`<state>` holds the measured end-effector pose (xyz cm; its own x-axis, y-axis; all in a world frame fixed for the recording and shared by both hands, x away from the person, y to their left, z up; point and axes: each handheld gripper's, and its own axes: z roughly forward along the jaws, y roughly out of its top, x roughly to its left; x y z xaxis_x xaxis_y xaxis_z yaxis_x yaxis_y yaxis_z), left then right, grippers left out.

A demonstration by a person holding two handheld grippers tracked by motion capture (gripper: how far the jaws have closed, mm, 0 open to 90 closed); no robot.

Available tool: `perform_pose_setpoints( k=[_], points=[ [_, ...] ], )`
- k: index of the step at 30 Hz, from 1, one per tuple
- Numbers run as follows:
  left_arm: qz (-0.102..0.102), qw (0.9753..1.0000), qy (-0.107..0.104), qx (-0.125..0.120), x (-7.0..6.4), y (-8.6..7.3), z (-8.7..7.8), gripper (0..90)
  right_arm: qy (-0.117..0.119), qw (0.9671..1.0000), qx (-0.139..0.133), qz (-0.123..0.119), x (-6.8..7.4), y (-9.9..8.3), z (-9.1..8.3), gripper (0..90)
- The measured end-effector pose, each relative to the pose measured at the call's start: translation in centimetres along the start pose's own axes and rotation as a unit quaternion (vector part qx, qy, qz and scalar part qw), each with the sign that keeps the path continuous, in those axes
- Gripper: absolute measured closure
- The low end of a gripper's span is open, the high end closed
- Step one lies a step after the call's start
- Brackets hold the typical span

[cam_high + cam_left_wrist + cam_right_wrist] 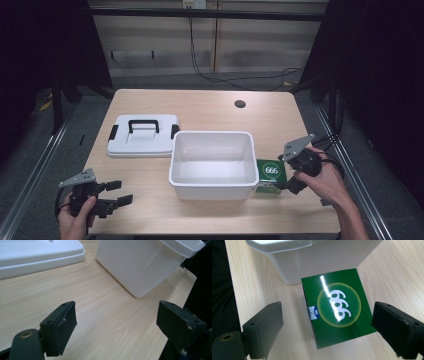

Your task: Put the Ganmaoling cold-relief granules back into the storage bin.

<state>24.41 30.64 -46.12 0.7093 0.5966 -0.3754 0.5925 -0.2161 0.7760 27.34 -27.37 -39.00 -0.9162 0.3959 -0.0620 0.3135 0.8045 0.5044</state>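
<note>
Two black fingers (263,331) of the right gripper (332,332) stand wide apart, one on each side of the green box (337,307), and neither touches it. In the right gripper view the box lies flat on the table (257,285) between them, nearer the finger on that view's right, whose inner edge comes close to the box's side, while bare wood shows between the box and the other finger. The box's broad printed face is turned up: a pale round emblem with white "666" figures, crossed by a streak of glare. Its far edge sits just against the wall of the white bin (317,257); whether the two touch is hard to tell. The face is nearly square, with its slightly longer side running away from the gripper toward the bin, and a small blue label sits on the edge at that view's left.

In the high view the green box (270,174) lies at the bin's right near corner, just beside the white bin (212,186), and the right gripper (290,176) is held by a hand right next to it. The white lid (142,142) with its black handle lies flat to the left of the bin. The left gripper (120,192) is held over the table's near left corner, well apart from the box, its fingers (60,327) spread open over bare wood.
</note>
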Motion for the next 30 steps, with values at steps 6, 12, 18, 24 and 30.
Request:
perform_pose_setpoints(
  k=[6,12,18,24,30],
  points=[
    [-0.001,1.0000,0.001,-0.004,0.0,0.0,-0.1,16.5,0.010,0.9991,0.036,-0.022,-0.4,1.3,0.4,9.5],
    [-0.004,0.9999,0.002,-0.011,0.0,0.0,-0.3,16.5,0.027,0.9956,0.074,-0.050,-0.9,2.5,1.1,9.4],
    [-0.003,0.9999,0.002,-0.010,0.0,0.0,-0.3,16.5,0.029,0.9938,0.089,-0.060,-1.5,2.9,1.7,9.4],
    [-0.004,1.0000,-0.001,-0.007,0.1,-0.1,-0.2,16.5,0.036,0.9912,0.113,-0.059,-1.9,3.1,2.3,9.4],
    [-0.004,1.0000,-0.001,-0.007,0.1,-0.1,-0.2,16.5,0.042,0.9862,0.142,-0.075,-2.0,3.1,3.1,9.5]
  ],
)
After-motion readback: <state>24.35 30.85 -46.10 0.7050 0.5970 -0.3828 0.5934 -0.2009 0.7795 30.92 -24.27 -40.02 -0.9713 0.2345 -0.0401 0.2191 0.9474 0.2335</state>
